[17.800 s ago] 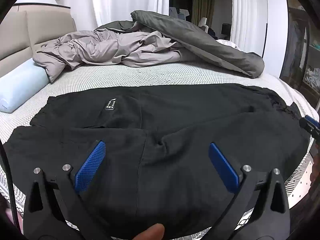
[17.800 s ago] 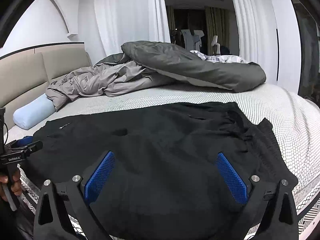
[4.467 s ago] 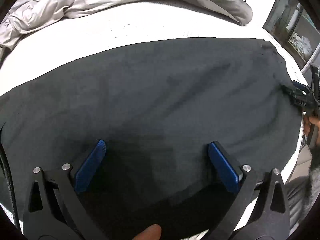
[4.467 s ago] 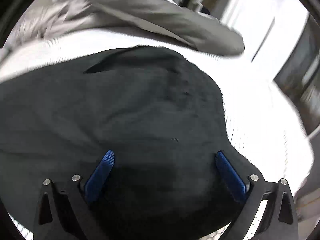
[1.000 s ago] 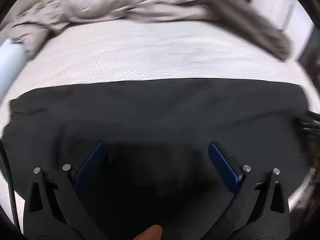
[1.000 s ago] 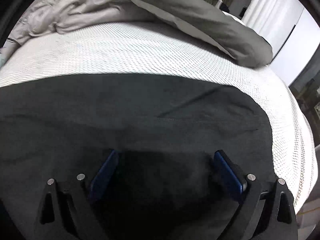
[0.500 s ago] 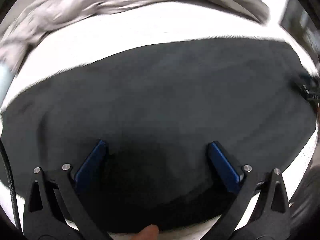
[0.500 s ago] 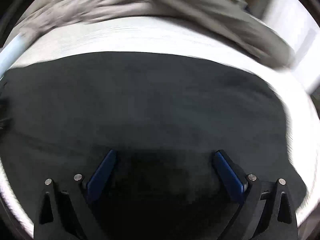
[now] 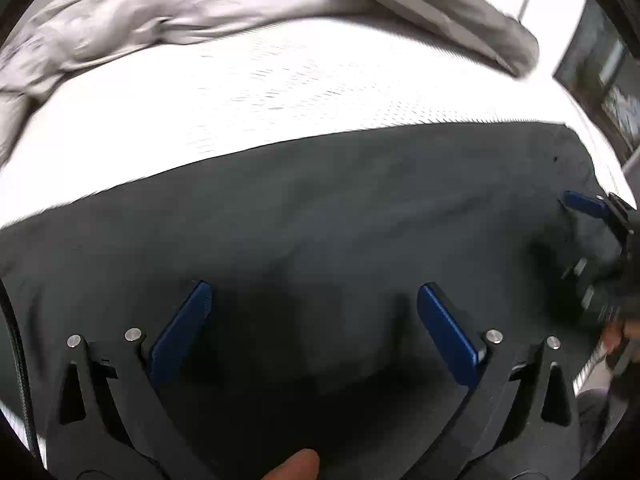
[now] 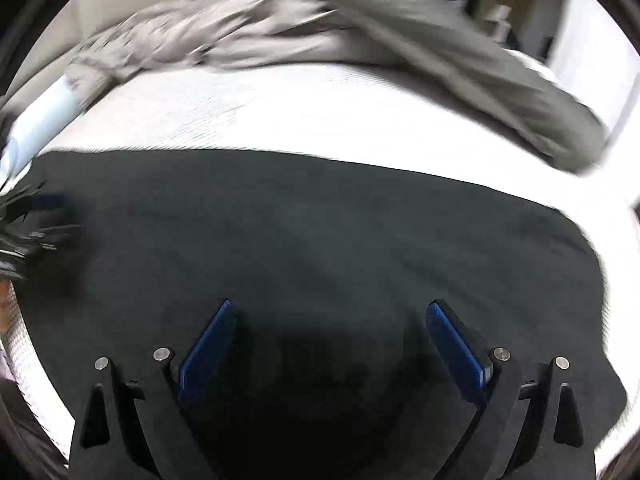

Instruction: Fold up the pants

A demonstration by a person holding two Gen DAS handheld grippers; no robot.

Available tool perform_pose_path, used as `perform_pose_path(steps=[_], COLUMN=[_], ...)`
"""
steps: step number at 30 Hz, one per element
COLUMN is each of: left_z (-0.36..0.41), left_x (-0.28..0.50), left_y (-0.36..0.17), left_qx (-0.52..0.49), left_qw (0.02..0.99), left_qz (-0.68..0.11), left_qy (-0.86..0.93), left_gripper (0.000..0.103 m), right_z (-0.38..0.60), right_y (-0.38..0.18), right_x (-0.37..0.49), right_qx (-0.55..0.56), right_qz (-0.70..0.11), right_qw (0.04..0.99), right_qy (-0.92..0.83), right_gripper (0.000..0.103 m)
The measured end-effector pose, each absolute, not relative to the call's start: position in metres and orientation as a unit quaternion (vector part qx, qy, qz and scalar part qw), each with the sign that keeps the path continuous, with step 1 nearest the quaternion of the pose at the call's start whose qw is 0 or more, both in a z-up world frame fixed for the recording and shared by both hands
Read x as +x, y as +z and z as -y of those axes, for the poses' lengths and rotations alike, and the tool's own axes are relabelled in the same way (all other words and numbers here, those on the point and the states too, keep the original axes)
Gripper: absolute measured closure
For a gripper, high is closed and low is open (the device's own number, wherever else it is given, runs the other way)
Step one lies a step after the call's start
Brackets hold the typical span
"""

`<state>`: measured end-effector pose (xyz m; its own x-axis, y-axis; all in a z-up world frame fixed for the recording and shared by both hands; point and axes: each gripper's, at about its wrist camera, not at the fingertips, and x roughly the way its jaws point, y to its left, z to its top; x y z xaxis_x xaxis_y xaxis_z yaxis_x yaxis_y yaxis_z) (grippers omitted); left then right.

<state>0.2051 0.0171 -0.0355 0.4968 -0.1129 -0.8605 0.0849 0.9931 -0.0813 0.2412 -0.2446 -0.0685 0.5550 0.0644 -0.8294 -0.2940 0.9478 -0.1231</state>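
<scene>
Two tools, both spread wide and holding nothing: the left tool [image 9: 312, 308] hangs low over the near edge of the black pants [image 9: 340, 216], and the right tool [image 10: 332, 328] does the same further along. Those pants lie flat across the white bed [image 9: 280, 80] as one long dark band, apparently already doubled lengthwise. A rumpled grey duvet [image 10: 360, 24] sits heaped well behind. My read: we're between folds. Next should be pinching one short end and carrying it across to the other; both layers must be caught together.
</scene>
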Motion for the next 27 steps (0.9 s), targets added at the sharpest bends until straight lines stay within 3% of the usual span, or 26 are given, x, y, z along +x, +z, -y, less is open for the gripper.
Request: perform_pose_path(steps=[3, 6, 9, 14, 19, 24, 27], left_z=[-0.019, -0.045, -0.097, -0.151, -0.128, -0.069, -0.040], left_x=[0.216, 0.211, 0.189, 0.163, 0.189, 0.243, 0.267], left_y=[-0.057, -0.048, -0.050, -0.032, -0.019, -0.028, -0.049], left_qx=[0.009, 0.006, 0.018, -0.066, -0.058, -0.048, 0.009], left_qw=[0.856, 0.862, 0.866, 0.876, 0.885, 0.883, 0.868], left_qz=[-0.513, -0.501, -0.499, -0.476, -0.462, -0.466, -0.497], left_qy=[-0.068, -0.083, 0.003, 0.028, 0.016, 0.001, -0.006], left_gripper=[0.001, 0.011, 0.005, 0.009, 0.008, 0.009, 0.017], right_z=[0.220, 0.233, 0.278, 0.313, 0.255, 0.196, 0.189], right_y=[-0.089, -0.083, -0.079, -0.069, -0.044, -0.065, -0.082], right_x=[0.251, 0.246, 0.252, 0.257, 0.260, 0.283, 0.303], right_qx=[-0.167, -0.158, -0.162, -0.105, -0.093, -0.105, -0.124], right_qz=[-0.471, -0.473, -0.472, -0.481, -0.448, -0.459, -0.475], right_qw=[0.861, 0.864, 0.867, 0.869, 0.888, 0.877, 0.866], right_qy=[0.098, 0.067, -0.015, -0.046, 0.039, 0.097, 0.095], right_gripper=[0.005, 0.005, 0.003, 0.004, 0.004, 0.004, 0.005])
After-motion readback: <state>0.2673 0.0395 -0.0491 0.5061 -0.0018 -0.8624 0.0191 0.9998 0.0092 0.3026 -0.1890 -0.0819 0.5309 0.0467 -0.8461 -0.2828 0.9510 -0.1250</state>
